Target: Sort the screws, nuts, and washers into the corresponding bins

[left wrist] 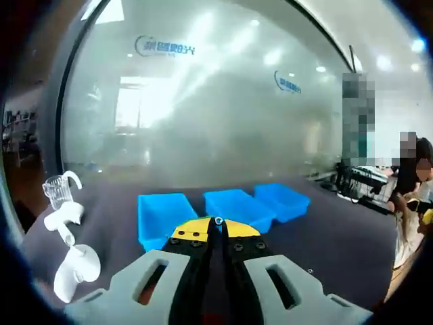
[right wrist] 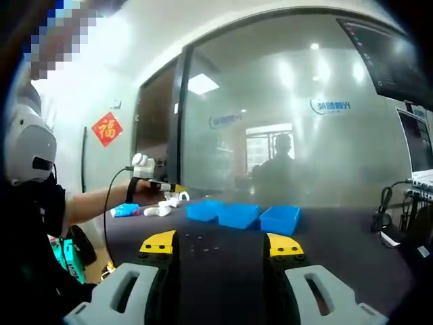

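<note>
Three blue bins stand in a row on the dark table: one (left wrist: 164, 215) on the left, one (left wrist: 237, 206) in the middle, one (left wrist: 283, 200) on the right. My left gripper (left wrist: 218, 223) hangs above the table in front of them. Its yellow-tipped jaws are shut, with a tiny shiny part (left wrist: 218, 220) pinched at the tips; I cannot tell what kind. In the right gripper view the bins (right wrist: 238, 215) lie ahead, and a few small fasteners (right wrist: 201, 247) dot the table between the jaws of my open right gripper (right wrist: 221, 244). A person's hand holds the left gripper (right wrist: 162, 184) up, left of the bins.
White plastic fittings (left wrist: 76, 267) and a clear cup (left wrist: 57, 189) sit at the table's left end, beside a small blue pack (right wrist: 125, 211). A frosted glass wall stands behind the table. A person (left wrist: 409, 196) is at the right, and cables and a monitor (right wrist: 419, 145) are at the far right.
</note>
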`<state>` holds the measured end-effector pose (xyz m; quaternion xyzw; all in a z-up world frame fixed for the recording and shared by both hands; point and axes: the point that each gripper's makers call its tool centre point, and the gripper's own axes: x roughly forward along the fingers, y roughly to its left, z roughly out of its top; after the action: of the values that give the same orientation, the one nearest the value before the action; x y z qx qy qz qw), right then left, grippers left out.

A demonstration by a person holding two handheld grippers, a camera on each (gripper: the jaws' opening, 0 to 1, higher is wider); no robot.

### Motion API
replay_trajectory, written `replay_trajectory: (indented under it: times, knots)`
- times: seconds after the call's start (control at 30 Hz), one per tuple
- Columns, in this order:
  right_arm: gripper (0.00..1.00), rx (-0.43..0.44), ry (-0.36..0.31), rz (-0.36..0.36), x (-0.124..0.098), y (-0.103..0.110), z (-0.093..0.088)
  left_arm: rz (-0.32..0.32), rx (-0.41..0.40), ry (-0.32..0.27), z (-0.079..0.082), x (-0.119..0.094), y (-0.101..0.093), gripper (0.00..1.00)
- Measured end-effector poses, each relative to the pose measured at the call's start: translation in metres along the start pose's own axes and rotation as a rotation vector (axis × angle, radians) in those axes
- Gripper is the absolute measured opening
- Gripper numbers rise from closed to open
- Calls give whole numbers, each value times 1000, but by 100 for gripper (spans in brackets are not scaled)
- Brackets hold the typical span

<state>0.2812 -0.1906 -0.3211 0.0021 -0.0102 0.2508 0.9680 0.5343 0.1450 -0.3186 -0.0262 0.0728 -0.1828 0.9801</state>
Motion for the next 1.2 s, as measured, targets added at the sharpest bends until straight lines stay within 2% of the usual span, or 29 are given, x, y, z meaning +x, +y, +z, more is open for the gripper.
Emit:
replay_trajectory:
  times: [0.13,0.27,0.37,0.47,0.67,0.73,0.87,0.93,1.2]
  knots:
    - [45,0,1,-4,0,-1,1,7,31,-5,2,19,10,6]
    - [45,-1,1,-3,-1,0,1,38,-49,16,0,35,23,6]
    - [45,-1,0,-4,-1,1,2,93,-25,43,-6,39,26,6]
    - [45,0,-4,-2,-4,3,3,122,14,63,-9,49,31,6]
    - [45,4,-9,-7,-8,5,4,115,24,71,-10,68,29,6]
    - [45,5,-12,-7,-8,7,5,139,79,99,-13,72,33,6]
    - [45,4,-10,-7,-9,9,6,150,24,109,-16,80,38,6]
    - [45,1,-8,-8,-9,10,6,160,10,112,-15,91,48,6]
    - [45,0,-6,-10,-9,11,7,191,11,108,-16,93,61,6]
